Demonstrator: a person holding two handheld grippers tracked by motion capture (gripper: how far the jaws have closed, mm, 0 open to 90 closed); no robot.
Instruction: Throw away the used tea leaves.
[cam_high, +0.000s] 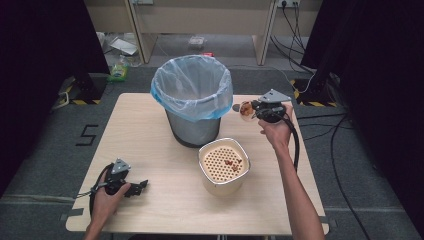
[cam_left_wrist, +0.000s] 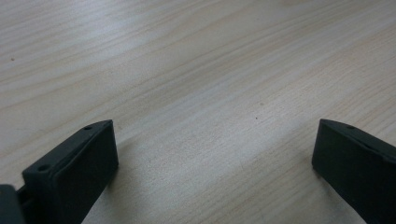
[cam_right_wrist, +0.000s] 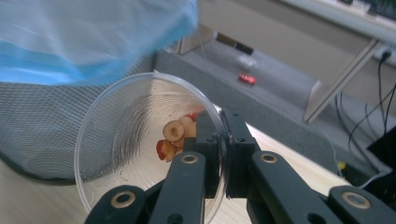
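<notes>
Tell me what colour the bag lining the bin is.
Light blue, translucent bin liner; clearest in the high view.

A single mark can be read: a large black figure "5" (cam_high: 88, 134) on the grey floor (cam_high: 40, 150), at the left of the high view, just beside the left edge of the pale wooden table (cam_high: 150, 170). Nothing else carries legible writing.
</notes>
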